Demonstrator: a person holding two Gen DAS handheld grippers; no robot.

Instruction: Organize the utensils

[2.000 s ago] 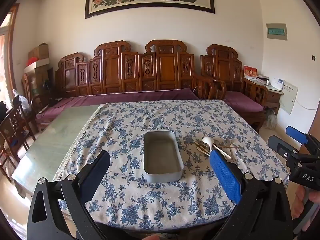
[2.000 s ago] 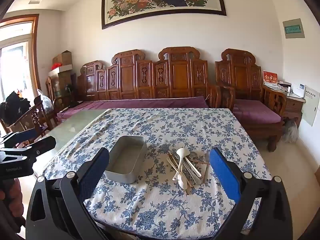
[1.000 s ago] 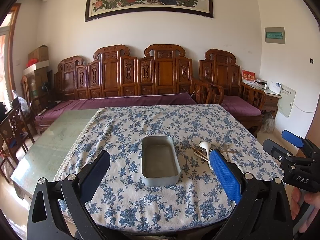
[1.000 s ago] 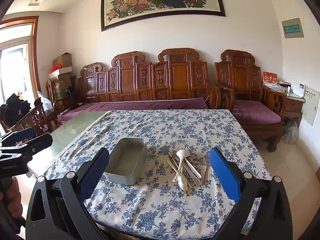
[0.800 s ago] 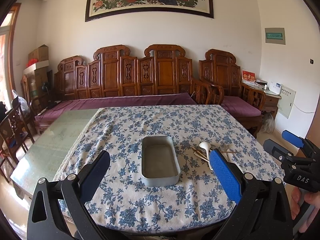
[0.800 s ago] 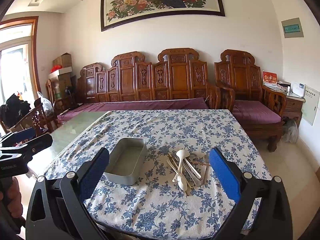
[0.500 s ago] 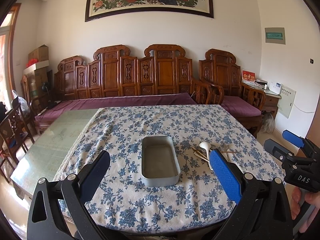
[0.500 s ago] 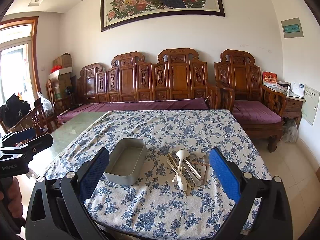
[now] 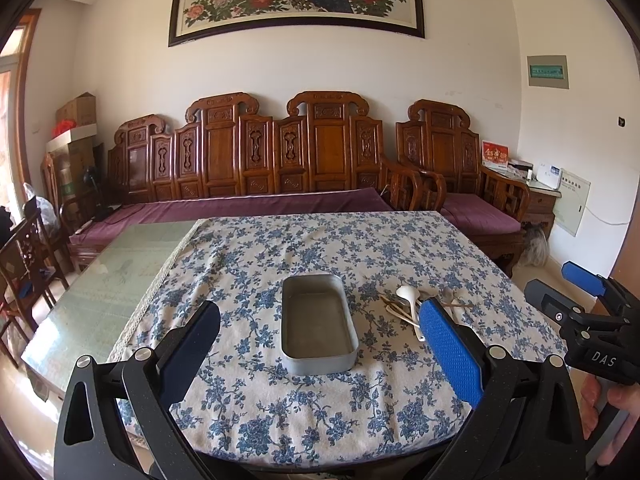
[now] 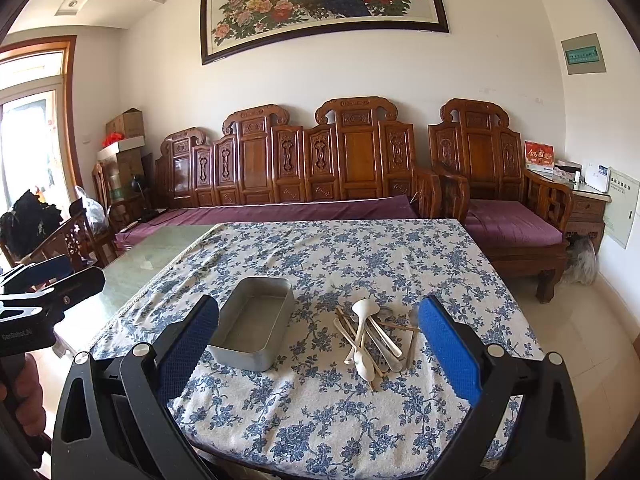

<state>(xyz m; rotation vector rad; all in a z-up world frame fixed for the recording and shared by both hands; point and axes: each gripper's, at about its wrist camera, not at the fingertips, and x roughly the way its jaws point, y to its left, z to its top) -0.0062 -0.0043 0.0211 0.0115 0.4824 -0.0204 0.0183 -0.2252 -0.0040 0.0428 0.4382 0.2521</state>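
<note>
An empty grey metal tin rests on the blue-flowered tablecloth. To its right lies a pile of utensils: white spoons, metal spoons and wooden chopsticks. My left gripper hangs open above the table's near edge, facing the tin, nothing between its fingers. My right gripper is open too, above the near edge, with the pile ahead between its blue pads. Each gripper shows at the edge of the other's view, held by a hand.
Bare green glass tabletop lies left of the cloth. A carved wooden bench with purple cushions runs behind the table, an armchair at the right. Wooden chairs stand at the left, tiled floor at the right.
Over two seconds both grippers drew back and rose a little from the table. In the last half second nothing visibly moved.
</note>
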